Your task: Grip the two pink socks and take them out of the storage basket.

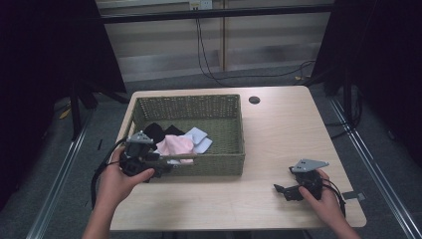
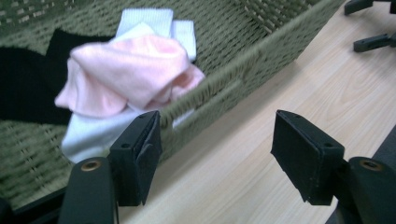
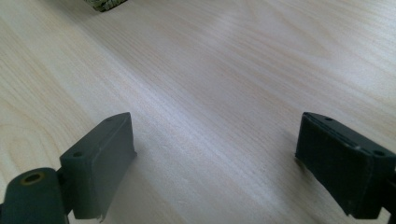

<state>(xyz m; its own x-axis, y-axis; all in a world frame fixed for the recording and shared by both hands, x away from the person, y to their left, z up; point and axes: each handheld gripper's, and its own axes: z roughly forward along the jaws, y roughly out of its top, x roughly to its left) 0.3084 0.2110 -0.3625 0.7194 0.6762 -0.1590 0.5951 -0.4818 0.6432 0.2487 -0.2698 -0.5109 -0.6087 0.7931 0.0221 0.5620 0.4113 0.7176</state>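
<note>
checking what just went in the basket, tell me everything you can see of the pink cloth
The pink cloth is a soft, pale pink knit-looking piece, crumpled into a loose bundle with folds. It lies inside the basket, near its front wall, resting on white cloth with more white showing behind it and black cloth beside it. One fold reaches the front rim. The left gripper stands open just outside that wall and holds nothing; its pads are clear of the cloth.

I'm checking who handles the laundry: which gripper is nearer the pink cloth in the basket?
Left. The left gripper hangs at the basket's near wall, right beside the pink cloth, jaws open and empty. The right gripper rests on the table, well off to the basket's right.
</note>
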